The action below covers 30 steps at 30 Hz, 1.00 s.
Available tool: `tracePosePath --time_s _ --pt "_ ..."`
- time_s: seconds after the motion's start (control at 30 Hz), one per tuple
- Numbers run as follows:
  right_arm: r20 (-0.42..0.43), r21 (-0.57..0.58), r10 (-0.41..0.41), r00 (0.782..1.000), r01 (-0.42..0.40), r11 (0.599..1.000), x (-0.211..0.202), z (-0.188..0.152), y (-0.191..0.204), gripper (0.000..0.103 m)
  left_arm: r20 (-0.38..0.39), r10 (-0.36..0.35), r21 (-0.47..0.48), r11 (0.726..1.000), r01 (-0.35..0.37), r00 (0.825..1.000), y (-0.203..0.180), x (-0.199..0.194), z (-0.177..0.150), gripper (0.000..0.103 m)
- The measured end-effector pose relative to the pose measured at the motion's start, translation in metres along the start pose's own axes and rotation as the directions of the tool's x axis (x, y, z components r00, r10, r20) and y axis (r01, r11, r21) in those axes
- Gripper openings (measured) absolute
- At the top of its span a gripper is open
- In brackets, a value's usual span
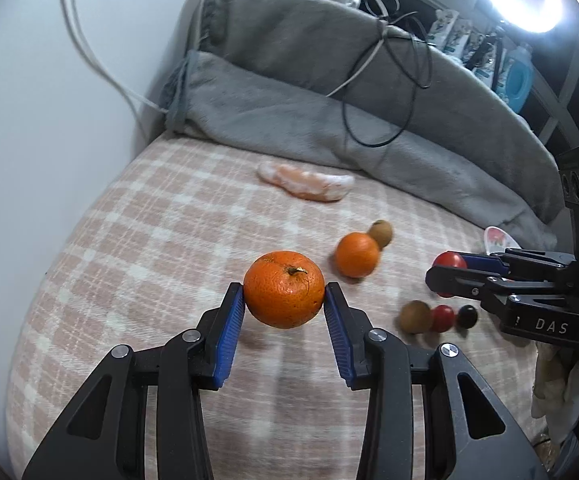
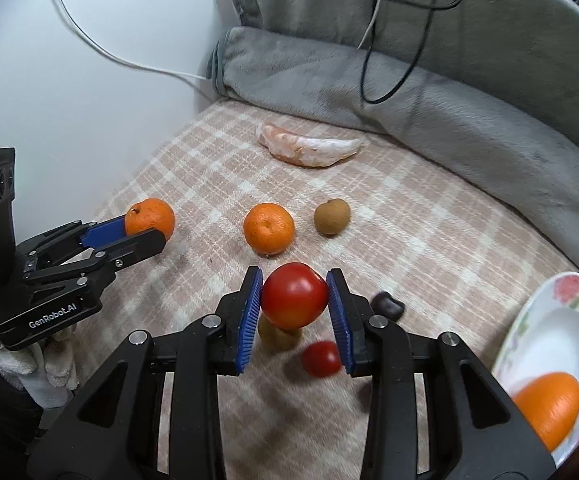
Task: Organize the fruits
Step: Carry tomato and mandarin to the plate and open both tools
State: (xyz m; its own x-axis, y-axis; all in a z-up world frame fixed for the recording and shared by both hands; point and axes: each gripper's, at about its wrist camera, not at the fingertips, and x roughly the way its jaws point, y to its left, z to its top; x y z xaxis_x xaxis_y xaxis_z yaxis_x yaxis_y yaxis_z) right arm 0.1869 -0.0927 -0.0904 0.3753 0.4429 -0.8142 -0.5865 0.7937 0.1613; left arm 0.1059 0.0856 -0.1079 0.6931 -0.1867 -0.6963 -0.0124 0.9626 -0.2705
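Note:
My left gripper [image 1: 284,296] is shut on an orange mandarin [image 1: 284,289] and holds it above the checked cloth; it also shows in the right wrist view [image 2: 151,227] at the left. My right gripper [image 2: 294,298] is shut on a red tomato [image 2: 294,295], lifted off the cloth; it shows in the left wrist view [image 1: 445,276] at the right. A second mandarin [image 2: 268,229], a brown kiwi-like fruit [image 2: 332,217], a small tomato [image 2: 321,358], a dark fruit [image 2: 387,306] and another brown fruit [image 2: 277,337] lie on the cloth.
A flowered plate [image 2: 537,332] at the right edge holds an orange fruit [image 2: 549,404]. A peeled citrus piece [image 2: 309,147] lies further back. A grey blanket [image 2: 429,112] with cables bounds the back; a white wall stands at the left.

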Motion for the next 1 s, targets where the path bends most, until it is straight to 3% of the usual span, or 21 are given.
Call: tracePosePath --time_s 0.47,1.0 --pt "0.133 0.096 -0.077 0.988 0.065 0.993 -0.083 -0.028 -0.048 0.035 0.029 -0.096 0.082 0.992 0.093 0.995 -0.065 -0.003 0.014 0.039" --pt "0.179 0.262 -0.215 0.96 0.164 0.951 -0.144 -0.078 -0.128 0.035 -0.004 -0.203 0.202 0.959 0.2 0.979 -0.148 0.023 0.027 0.039"
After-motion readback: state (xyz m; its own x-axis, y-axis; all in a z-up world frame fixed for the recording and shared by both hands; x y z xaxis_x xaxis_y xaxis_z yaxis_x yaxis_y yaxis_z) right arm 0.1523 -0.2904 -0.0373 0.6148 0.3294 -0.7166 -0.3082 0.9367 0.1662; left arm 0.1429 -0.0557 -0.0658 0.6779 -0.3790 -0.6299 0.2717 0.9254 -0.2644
